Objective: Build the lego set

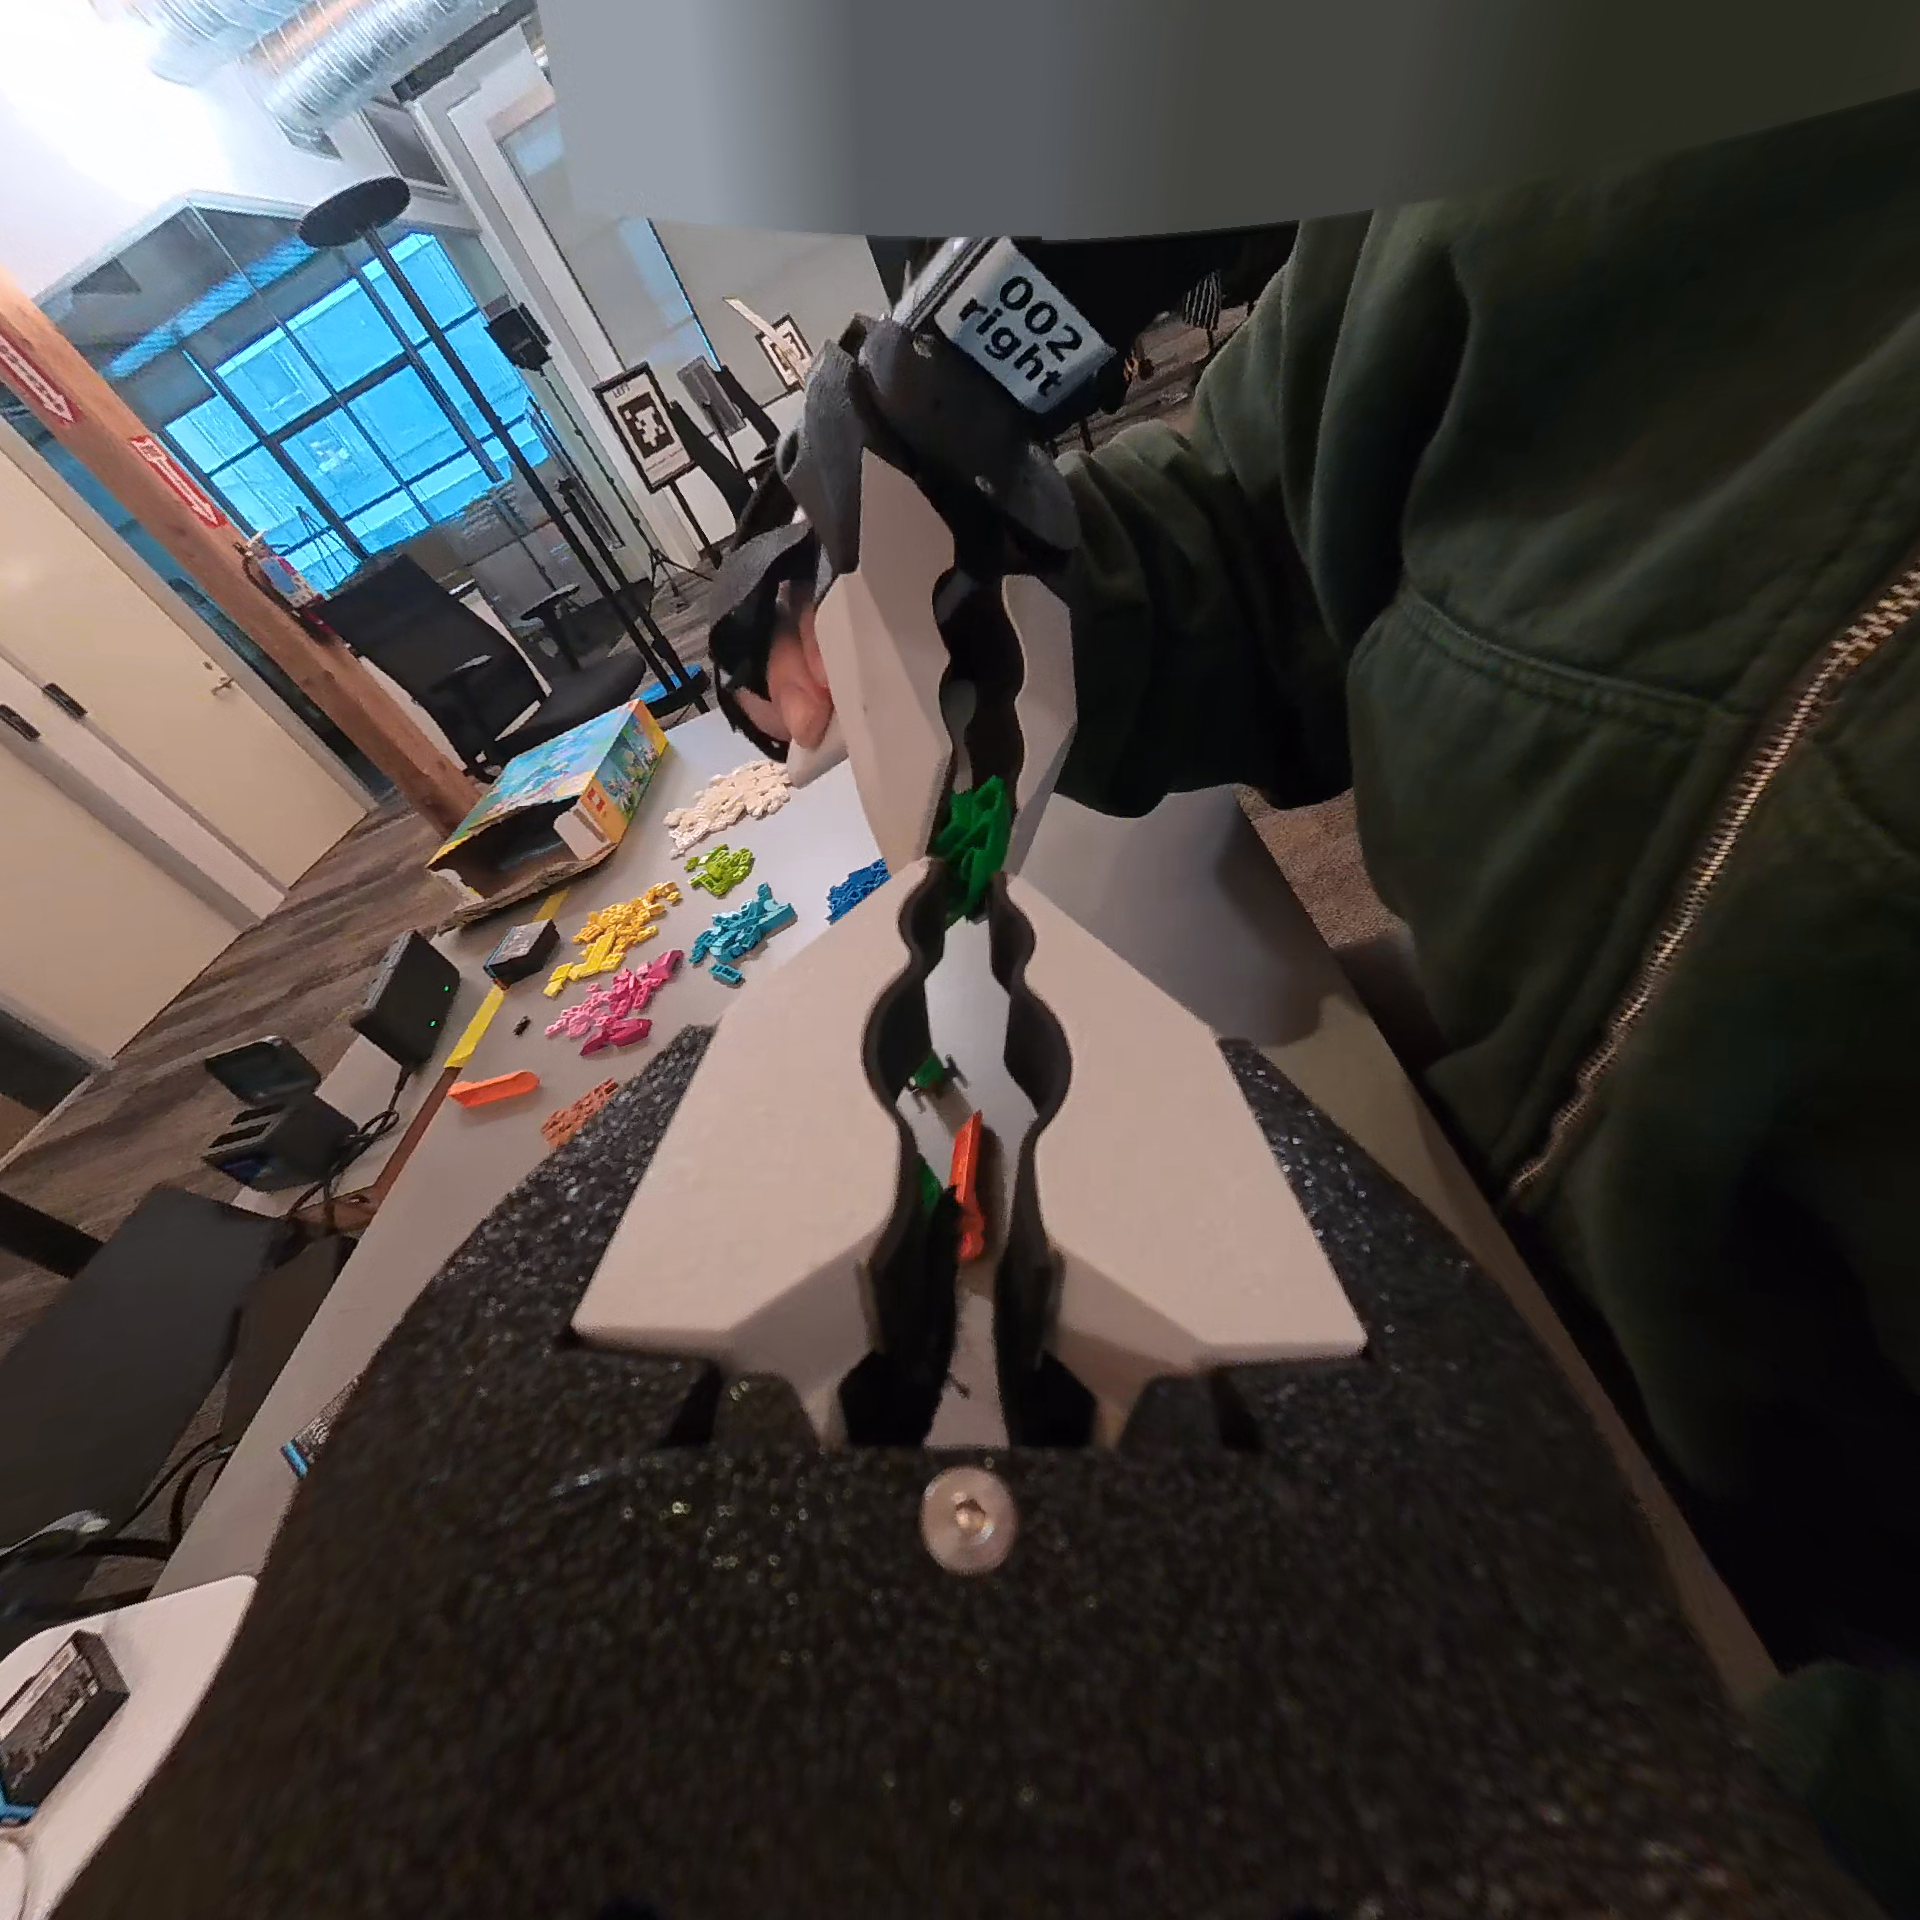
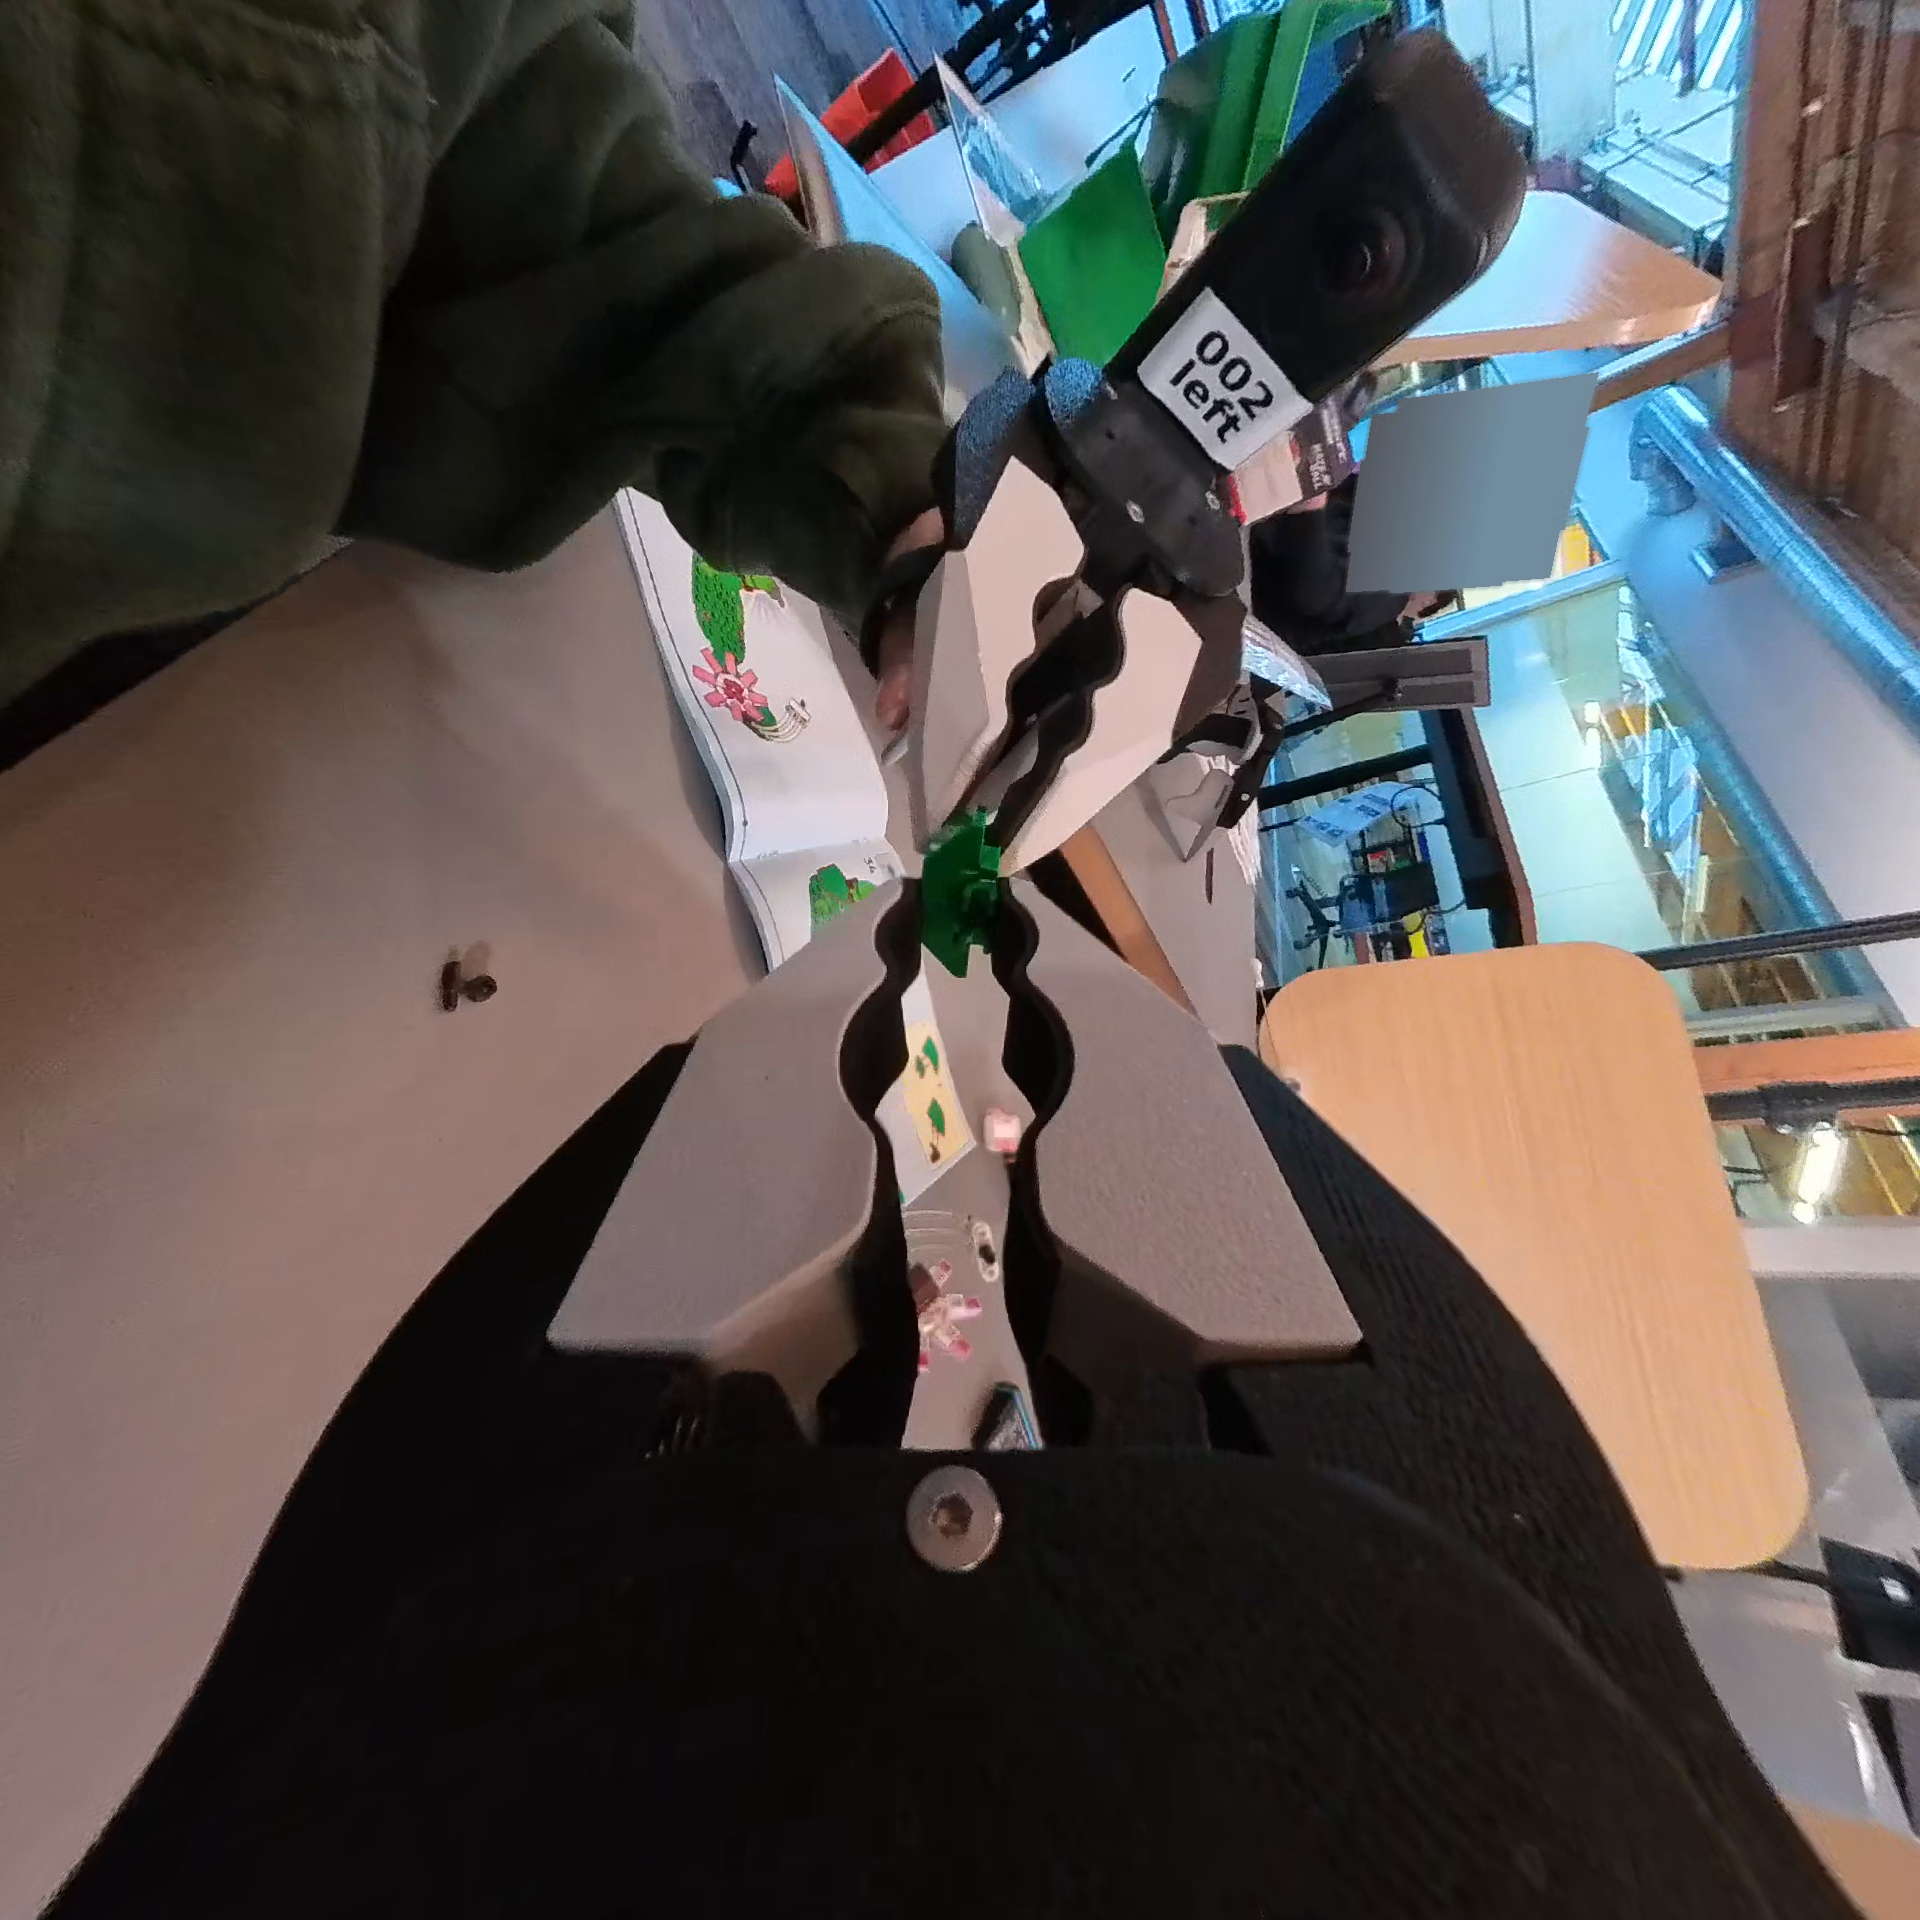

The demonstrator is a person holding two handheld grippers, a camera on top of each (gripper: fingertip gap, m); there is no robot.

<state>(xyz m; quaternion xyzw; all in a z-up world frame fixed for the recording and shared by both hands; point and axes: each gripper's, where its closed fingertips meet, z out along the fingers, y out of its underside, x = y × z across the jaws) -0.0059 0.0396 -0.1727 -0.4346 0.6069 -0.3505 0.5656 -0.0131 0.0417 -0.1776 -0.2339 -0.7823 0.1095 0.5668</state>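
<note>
A small green lego assembly (image 1: 975, 831) is held in the air between both grippers, which meet tip to tip. My left gripper (image 1: 958, 888) comes from below in the left wrist view and is shut on the lower end. My right gripper (image 1: 982, 805) comes down from above, shut on the upper end. In the right wrist view my right gripper (image 2: 956, 920) grips the green assembly (image 2: 958, 891) from below and the left gripper (image 2: 971, 821) from above. The grey table (image 1: 1143, 914) lies under them.
Sorted brick piles lie on the table: white (image 1: 727, 800), lime (image 1: 722, 868), yellow (image 1: 618, 930), cyan (image 1: 743, 925), blue (image 1: 857, 888), pink (image 1: 613, 1008). A lego box (image 1: 561, 800) lies behind them. An open instruction booklet (image 2: 769, 727) and a pink flower build (image 2: 940, 1320) lie below. Less than 4 cm separates the two grippers' tips.
</note>
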